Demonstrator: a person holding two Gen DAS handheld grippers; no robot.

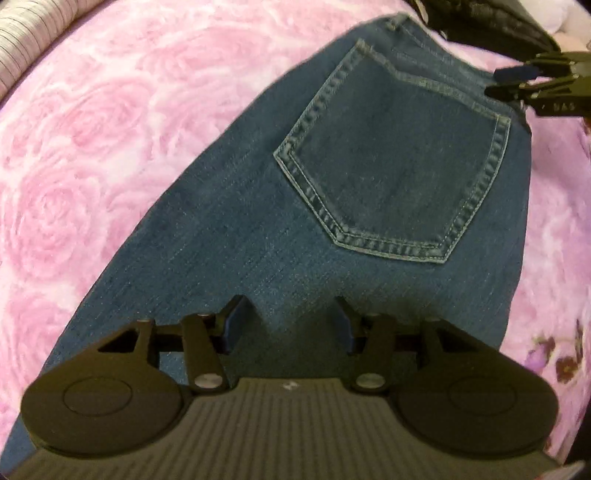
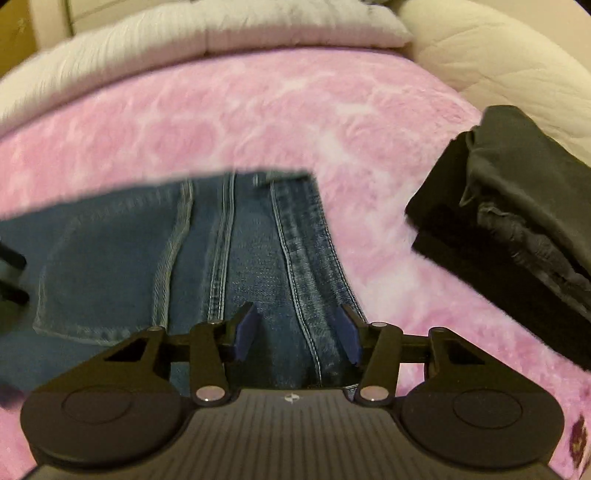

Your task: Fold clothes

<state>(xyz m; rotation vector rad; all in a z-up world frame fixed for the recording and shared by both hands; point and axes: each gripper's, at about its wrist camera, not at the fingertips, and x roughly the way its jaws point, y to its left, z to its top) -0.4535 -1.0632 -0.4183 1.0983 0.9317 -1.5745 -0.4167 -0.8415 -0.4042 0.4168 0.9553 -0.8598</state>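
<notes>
My left tool [image 1: 290, 323] hangs over the jeans [image 1: 295, 240], jaws apart, nothing between the pads, pointing steeply down at plain denim below the back pocket [image 1: 399, 158]. My right tool [image 2: 297, 334] is also parted and holds nothing; a stitched seam [image 2: 303, 295] of the jeans runs up between its fingers (whether the pads touch the cloth I cannot tell). The jeans lie flat on a pink rose-patterned blanket [image 1: 92, 129] on the bed. In the left view, the right tool's tip sits at the waistband corner. In the right view, a folded pile of dark clothes [image 2: 517, 206] rests on the blanket, well apart from the jeans, and pale pillows [image 2: 221, 29] lie beyond.
</notes>
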